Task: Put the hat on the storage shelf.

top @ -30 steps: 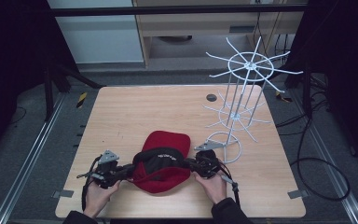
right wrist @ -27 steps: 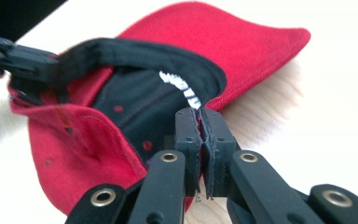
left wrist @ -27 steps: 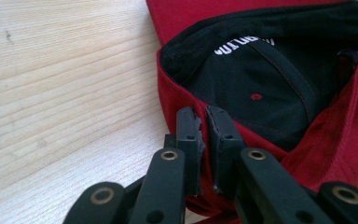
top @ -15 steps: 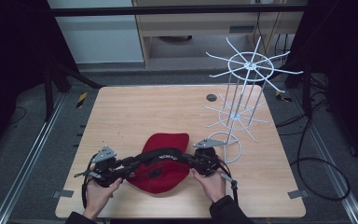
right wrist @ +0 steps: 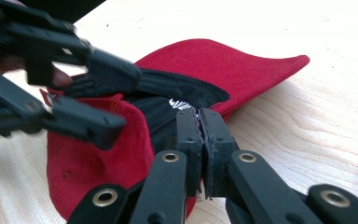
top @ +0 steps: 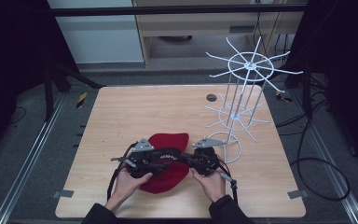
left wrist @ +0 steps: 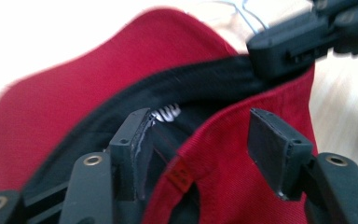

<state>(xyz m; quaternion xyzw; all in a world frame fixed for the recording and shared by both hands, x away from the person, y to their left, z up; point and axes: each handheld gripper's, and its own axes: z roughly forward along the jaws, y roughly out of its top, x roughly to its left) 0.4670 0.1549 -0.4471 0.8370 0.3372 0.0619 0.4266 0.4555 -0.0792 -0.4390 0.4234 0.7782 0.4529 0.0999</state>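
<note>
Both grippers have crept forward since a second ago: right gripper fingers pinch the red cap's black inner band, left gripper fingers are spread over the rim on the tabletop, so I'd close left before lifting.

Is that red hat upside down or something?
Yes. The red cap lies upside down on the table, its black inner band showing. The right gripper pinches that band; the left gripper is open around the rim.
</note>
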